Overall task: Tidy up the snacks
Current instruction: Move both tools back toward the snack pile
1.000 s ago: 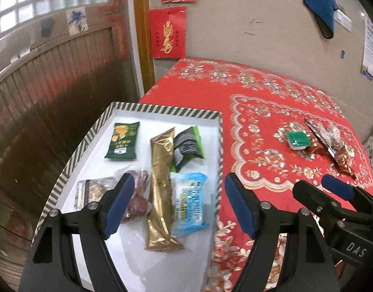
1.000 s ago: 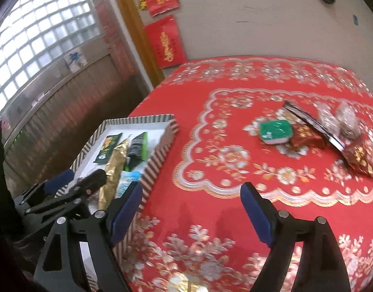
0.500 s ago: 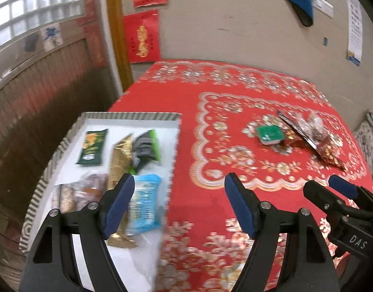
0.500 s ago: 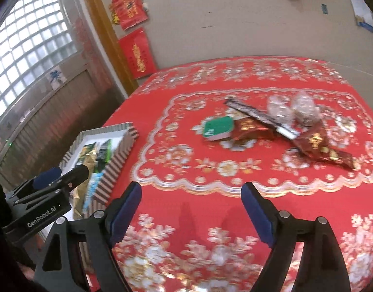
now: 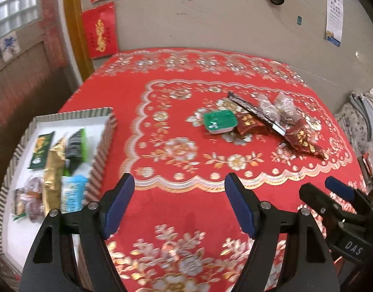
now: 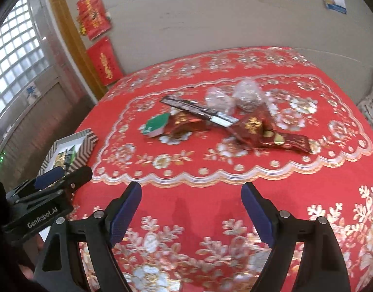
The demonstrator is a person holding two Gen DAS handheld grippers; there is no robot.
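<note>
Red floral tablecloth (image 5: 186, 102) under jumbled snacks (image 5: 259, 121): green-lidded cup (image 5: 219, 121), crinkled wrappers

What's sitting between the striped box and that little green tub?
Nothing but bare red tablecloth. The left claw's view shows the stretch from the striped box to the green tub with no snack on it.
</note>
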